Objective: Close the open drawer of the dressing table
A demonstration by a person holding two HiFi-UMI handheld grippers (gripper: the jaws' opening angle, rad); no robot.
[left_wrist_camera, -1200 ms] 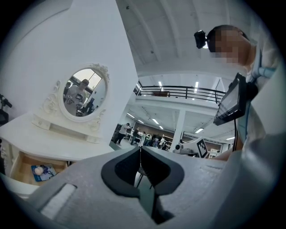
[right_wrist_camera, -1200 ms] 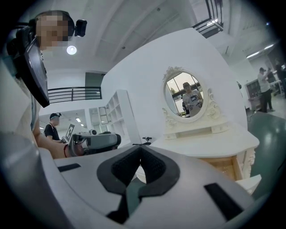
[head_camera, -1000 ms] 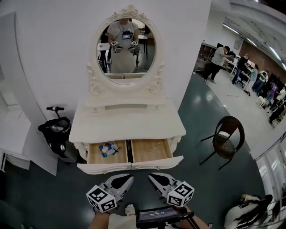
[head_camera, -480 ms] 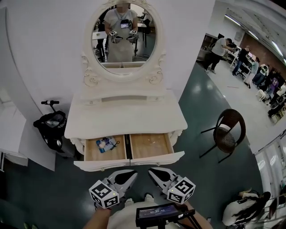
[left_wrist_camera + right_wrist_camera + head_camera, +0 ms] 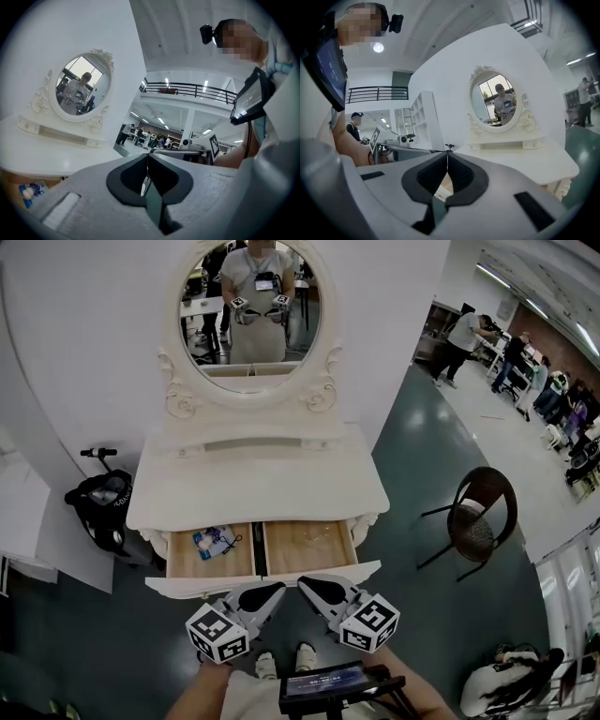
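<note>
head view looks steeply down on the white desk [image 5: 258, 488], which stands against the wall under an oval mirror [image 5: 248, 310]. two drawers sit side by side below the desk top, and both are pulled well out. the left drawer [image 5: 185, 561] holds a small blue-and-white packet [image 5: 214, 542]. the right drawer [image 5: 309, 545] shows mostly bare wood.

the left hand-held gripper [image 5: 274, 590] and the right hand-held gripper [image 5: 306, 583] are close together, just in front of the drawer fronts near the middle seam. each angles slightly inward. from above the tips overlap the front edge, so i cannot tell if they touch it.

left gripper view shows that gripper's jaws pressed together at the tip with nothing between them. right gripper view shows the same, shut and empty. that probably suits the job, since closing a drawer needs a push and not a grasp, and closed jaws give one blunt, stiff nose to press with. both are held roughly level, in line with the way the drawers slide, so a push should go straight in without tipping the fronts.

with one gripper near each front, both drawers could likely be driven home together. the packet lies flat and low in its drawer, so it seems unlikely to catch under the desk top. the task is not yet done, as both drawers remain open.
</note>
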